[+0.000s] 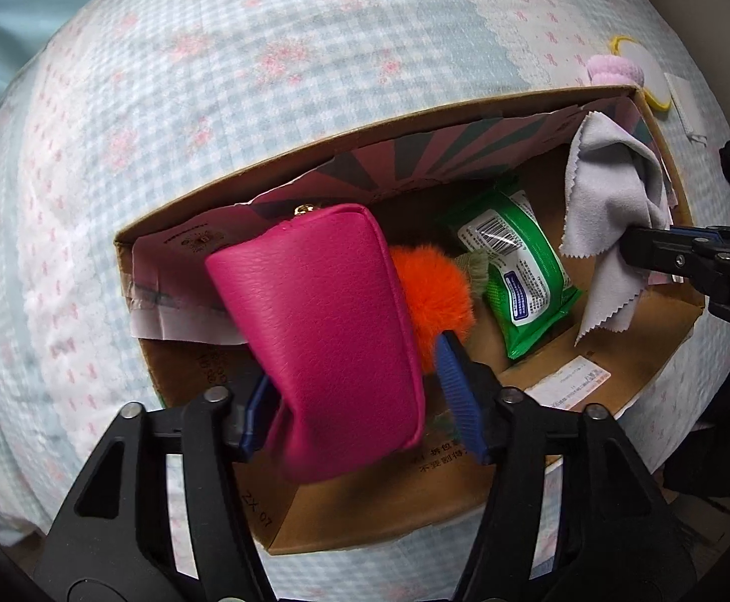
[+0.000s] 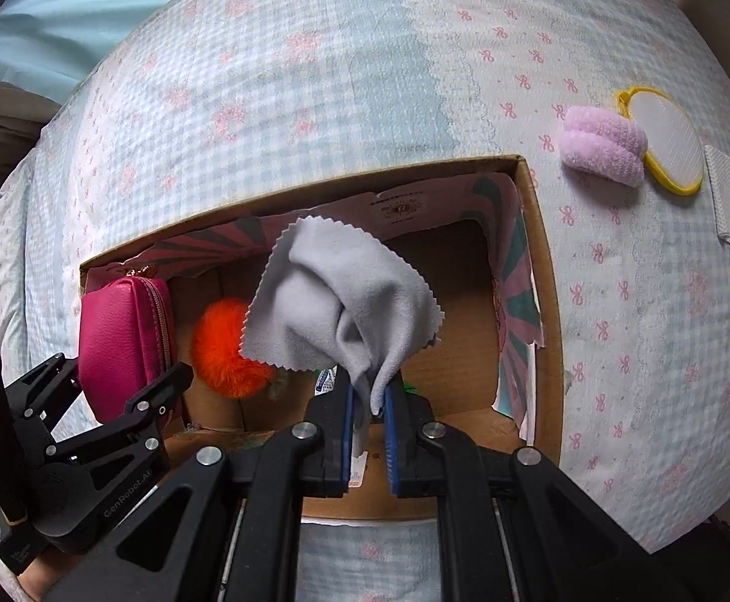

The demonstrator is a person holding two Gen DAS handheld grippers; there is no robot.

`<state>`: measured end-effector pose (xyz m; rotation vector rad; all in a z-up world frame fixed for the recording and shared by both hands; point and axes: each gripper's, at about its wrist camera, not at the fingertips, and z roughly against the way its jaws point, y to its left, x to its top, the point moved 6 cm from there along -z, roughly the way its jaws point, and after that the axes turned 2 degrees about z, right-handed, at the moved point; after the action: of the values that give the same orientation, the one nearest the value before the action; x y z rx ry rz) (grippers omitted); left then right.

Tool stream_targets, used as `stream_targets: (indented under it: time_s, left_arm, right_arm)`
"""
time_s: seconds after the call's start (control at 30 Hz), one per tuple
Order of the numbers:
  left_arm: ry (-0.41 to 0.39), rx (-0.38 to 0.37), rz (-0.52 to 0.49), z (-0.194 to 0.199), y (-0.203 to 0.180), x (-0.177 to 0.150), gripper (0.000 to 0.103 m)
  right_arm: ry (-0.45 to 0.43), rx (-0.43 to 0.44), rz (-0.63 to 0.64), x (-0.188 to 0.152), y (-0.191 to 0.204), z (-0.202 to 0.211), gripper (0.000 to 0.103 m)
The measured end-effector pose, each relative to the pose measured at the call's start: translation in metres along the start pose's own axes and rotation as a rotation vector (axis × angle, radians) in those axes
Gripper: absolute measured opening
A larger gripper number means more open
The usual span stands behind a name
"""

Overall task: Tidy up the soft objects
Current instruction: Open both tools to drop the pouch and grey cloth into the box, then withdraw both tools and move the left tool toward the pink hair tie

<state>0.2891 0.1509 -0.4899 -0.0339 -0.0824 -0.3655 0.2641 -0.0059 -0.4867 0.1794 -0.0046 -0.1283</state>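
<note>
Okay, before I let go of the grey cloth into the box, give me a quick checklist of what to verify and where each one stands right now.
1. Grey cloth pinched in the right hand-held gripper: ok.
2. Cloth above the open cardboard box, not the bedspread: ok.
3. Left hand-held gripper open around the pink pouch: ok, pads stand apart.
4. Pouch settled on the box floor: cannot tell, it looks tilted.
5. Bare floor under the cloth, beside the green wipes pack and orange pom-pom: ok.
6. Everything boxed: not ok, the pink fluffy item lies outside.

"GenRobot.AI" on left tongs (image 2: 129,391); "ZX 07" on cardboard box (image 1: 259,511).
</note>
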Motion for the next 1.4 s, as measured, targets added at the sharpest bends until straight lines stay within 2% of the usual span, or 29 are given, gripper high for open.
stream_targets:
  time_s: [0.03, 0.07, 0.1, 0.13, 0.2, 0.37, 0.8, 1.07, 1.17, 1.4]
  left_arm:
    - [-0.018, 0.007, -0.01, 0.004, -0.001, 0.0, 0.1]
    - [-0.04, 0.007, -0.02, 0.009, -0.003, 0.0, 0.103]
    - [-0.046, 0.003, -0.031, 0.012, -0.006, -0.001, 0.103]
    - [-0.045, 0.003, -0.042, 0.014, -0.008, -0.002, 0.103]
    - [-0.042, 0.01, -0.058, 0.016, -0.011, -0.006, 0.103]
    - [-0.038, 0.011, -0.038, 0.021, -0.011, -0.017, 0.103]
    - [-0.131, 0.031, 0.026, 0.076, -0.003, -0.045, 0.103]
    - [-0.221, 0.036, 0.075, 0.134, -0.003, -0.069, 0.103]
    - [-0.265, 0.016, 0.109, 0.16, -0.007, -0.074, 0.103]
    - [-0.366, -0.016, 0.113, 0.21, -0.029, -0.078, 0.103]
  right_arm:
    - [0.005, 0.013, -0.009, 0.0, 0.0, -0.002, 0.018]
    - [0.006, 0.03, -0.022, 0.001, -0.001, -0.004, 0.042]
    - [-0.004, 0.047, -0.038, 0.001, -0.003, -0.004, 0.061]
    - [-0.017, 0.057, -0.052, 0.001, -0.004, -0.003, 0.101]
    - [-0.054, 0.069, -0.064, 0.0, -0.006, 0.0, 0.103]
    - [-0.06, 0.063, -0.04, -0.006, -0.002, 0.005, 0.103]
    - [-0.17, 0.044, 0.028, -0.029, 0.011, 0.056, 0.103]
    - [-0.278, 0.027, 0.051, -0.064, 0.017, 0.117, 0.103]
    - [-0.319, 0.024, 0.056, -0.08, 0.018, 0.143, 0.103]
    - [-0.415, -0.057, 0.074, -0.114, 0.006, 0.203, 0.103]
